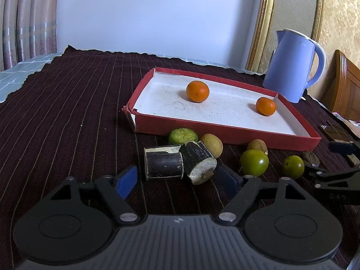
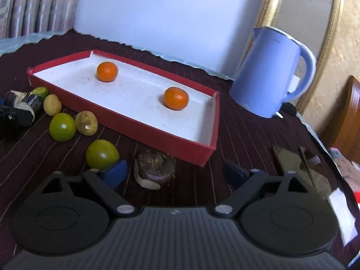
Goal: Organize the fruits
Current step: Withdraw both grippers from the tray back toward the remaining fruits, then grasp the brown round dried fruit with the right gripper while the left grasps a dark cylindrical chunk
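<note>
A red box lid point(image 1: 225, 131) point(image 2: 157, 132) with a white inside holds two oranges point(image 1: 197, 91) point(image 1: 266, 106) point(image 2: 107, 71) point(image 2: 175, 98). In front of it lie two dark sugarcane pieces point(image 1: 163, 163) point(image 1: 200, 162) point(image 2: 31, 103), green fruits point(image 1: 254, 162) point(image 1: 293, 167) point(image 1: 183, 135) point(image 2: 62, 127) point(image 2: 102, 154), brown longans point(image 1: 212, 145) point(image 1: 257, 145) point(image 2: 52, 104) point(image 2: 86, 123) and a dark brown fruit point(image 2: 155, 168) point(image 1: 311, 158). My left gripper point(image 1: 180, 180) is open, its fingers on either side of the sugarcane. My right gripper point(image 2: 175, 172) is open around the dark brown fruit.
A blue electric kettle point(image 1: 292, 67) point(image 2: 270, 74) stands behind the lid at the right. A dark striped cloth point(image 1: 67, 112) point(image 2: 247, 135) covers the table. Small dark items and papers point(image 2: 344, 175) lie at the right edge. A wooden headboard point(image 1: 346, 85) stands at the far right.
</note>
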